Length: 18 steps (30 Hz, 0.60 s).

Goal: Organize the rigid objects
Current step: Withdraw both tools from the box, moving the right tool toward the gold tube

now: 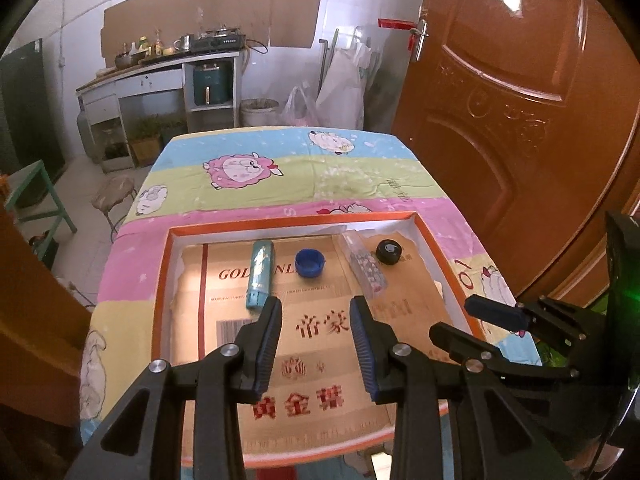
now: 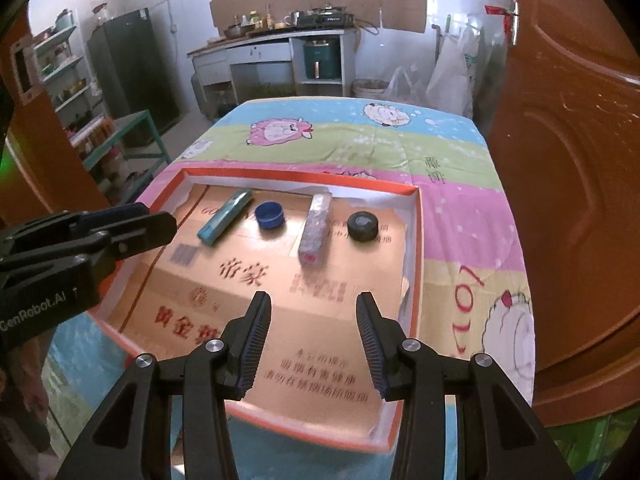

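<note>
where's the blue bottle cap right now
The blue bottle cap lies open side up inside the orange-rimmed tray, toward its far end in both views, between the teal tube on its left and the clear plastic case on its right.

tray [image 1: 162, 280]: orange rim, white inner walls, tan cardboard liner [image 1: 320, 344] printed with dark red lettering and a barcode.
tube [image 1: 259, 274]: teal with a pale mottled sheen.
bottle cap [image 1: 309, 263]: deep blue.
clear case [image 1: 366, 269]: transparent, speckled grey, red and white inside.
round cap [image 1: 388, 251]: black with a pale grey centre.
tablecloth [image 1: 280, 168]: bands of light blue, pale green, pink and yellow, with pink and white cartoon sheep.
door [image 1: 520, 100]: reddish brown, embossed.
gripper fingers [image 2: 256, 340]: black with dark blue ribbed pads.
</note>
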{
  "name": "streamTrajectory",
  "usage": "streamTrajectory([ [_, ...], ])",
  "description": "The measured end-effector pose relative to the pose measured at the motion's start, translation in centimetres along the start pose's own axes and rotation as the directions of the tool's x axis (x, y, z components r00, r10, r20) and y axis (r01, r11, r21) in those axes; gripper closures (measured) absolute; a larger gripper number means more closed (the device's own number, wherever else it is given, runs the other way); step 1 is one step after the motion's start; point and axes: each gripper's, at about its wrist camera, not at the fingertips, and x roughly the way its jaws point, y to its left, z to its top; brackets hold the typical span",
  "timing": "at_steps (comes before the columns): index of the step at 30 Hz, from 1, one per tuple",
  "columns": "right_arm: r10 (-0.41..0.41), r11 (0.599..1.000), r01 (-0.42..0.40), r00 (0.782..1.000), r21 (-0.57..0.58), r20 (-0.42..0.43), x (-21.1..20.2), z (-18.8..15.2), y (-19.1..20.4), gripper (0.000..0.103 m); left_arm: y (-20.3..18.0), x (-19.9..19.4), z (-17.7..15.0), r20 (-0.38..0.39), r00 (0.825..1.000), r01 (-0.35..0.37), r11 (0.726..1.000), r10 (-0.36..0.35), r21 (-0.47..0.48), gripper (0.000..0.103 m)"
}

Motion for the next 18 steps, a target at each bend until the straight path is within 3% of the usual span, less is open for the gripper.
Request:
streamTrajectory([
  [18,-0.009,1.000,0.009,0.999,0.013,0.041,-5.5,-5.4,3.5,0.057,0.6,-5.6,-4.9,0.040,0.998,-0.041,0.999,0.041,-0.011,0.068],
])
